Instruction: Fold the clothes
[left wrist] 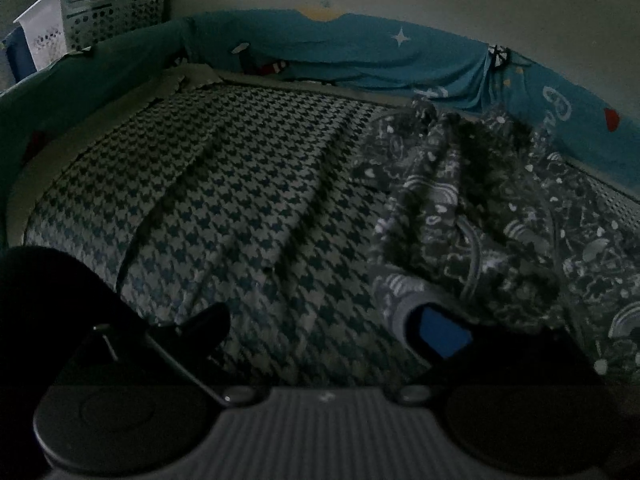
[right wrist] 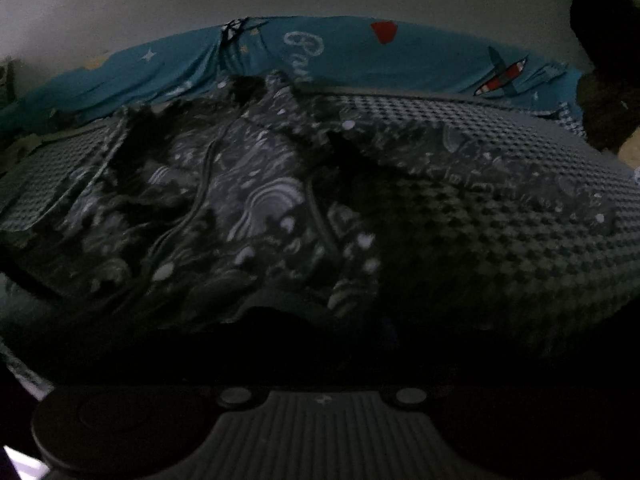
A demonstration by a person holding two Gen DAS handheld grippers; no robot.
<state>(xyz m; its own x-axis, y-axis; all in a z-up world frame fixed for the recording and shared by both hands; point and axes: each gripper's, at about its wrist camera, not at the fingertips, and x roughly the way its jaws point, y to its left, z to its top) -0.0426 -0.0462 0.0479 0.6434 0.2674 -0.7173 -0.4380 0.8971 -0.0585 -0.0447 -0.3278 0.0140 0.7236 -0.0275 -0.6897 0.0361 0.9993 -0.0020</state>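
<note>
the dark grey garment printed with pale rainbows and dots [left wrist: 472,216] lies rumpled on the houndstooth-covered bed [left wrist: 224,200]; the left gripper [left wrist: 320,328] is spread wide, one finger [left wrist: 436,332] under a cuffed end. any fold should start from flattened cloth and matched edges. the right wrist view shows the garment's spread; the right gripper's state cannot be told in the dark.

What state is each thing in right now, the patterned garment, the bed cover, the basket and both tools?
Patterned garment: crumpled, unfolded, lying on the bed.
Houndstooth cover: spread out, wrinkled.
Blue sheet: draped along the wall, creased.
Basket: upright, filled.
Left tool: open, one finger at the garment's edge.
Right tool: too dark to tell.
</note>
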